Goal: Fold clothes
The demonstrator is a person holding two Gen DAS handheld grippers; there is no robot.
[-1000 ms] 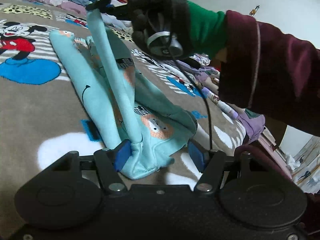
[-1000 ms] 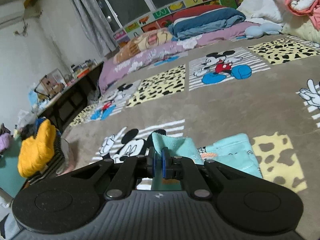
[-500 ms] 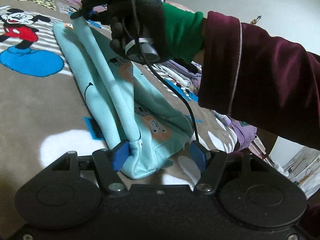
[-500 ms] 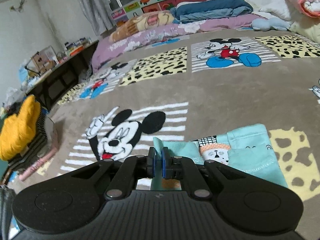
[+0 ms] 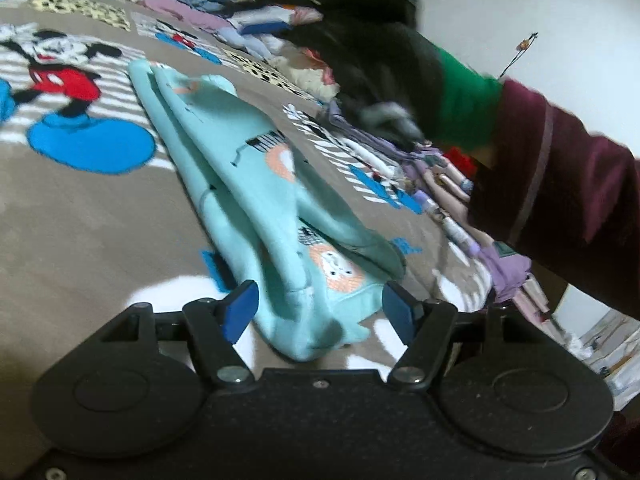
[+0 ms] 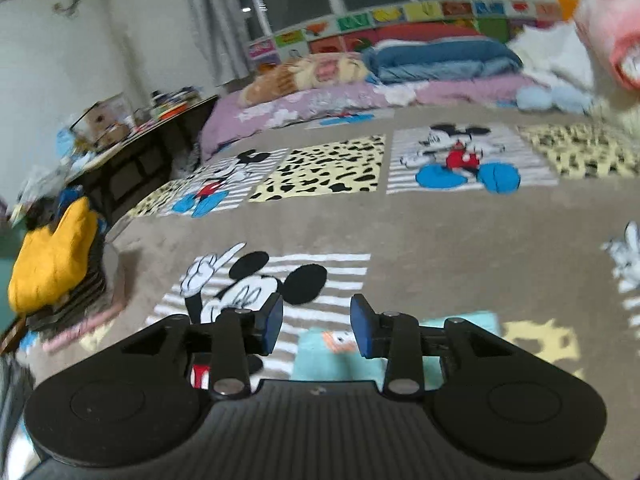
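A light teal child's garment (image 5: 256, 200) with animal prints lies folded lengthwise on the brown Mickey Mouse blanket (image 5: 80, 208). My left gripper (image 5: 320, 312) is open, its blue pads on either side of the garment's near end, holding nothing. My right gripper (image 6: 316, 326) is open and empty above the blanket, and the garment's far end (image 6: 340, 356) shows just under its fingers. In the left wrist view the gloved right hand (image 5: 380, 80) is blurred, raised above and to the right of the garment.
Folded quilts and pillows (image 6: 420, 64) line the far edge of the bed. A pile of clothes (image 5: 440, 184) lies right of the garment. A yellow cushion (image 6: 52, 260) and a dark desk (image 6: 132, 152) stand off the bed's left side.
My right gripper has opened and let go of the garment's edge, which has dropped flat onto the garment. The right hand has lifted away. My left gripper stays open at the near end.
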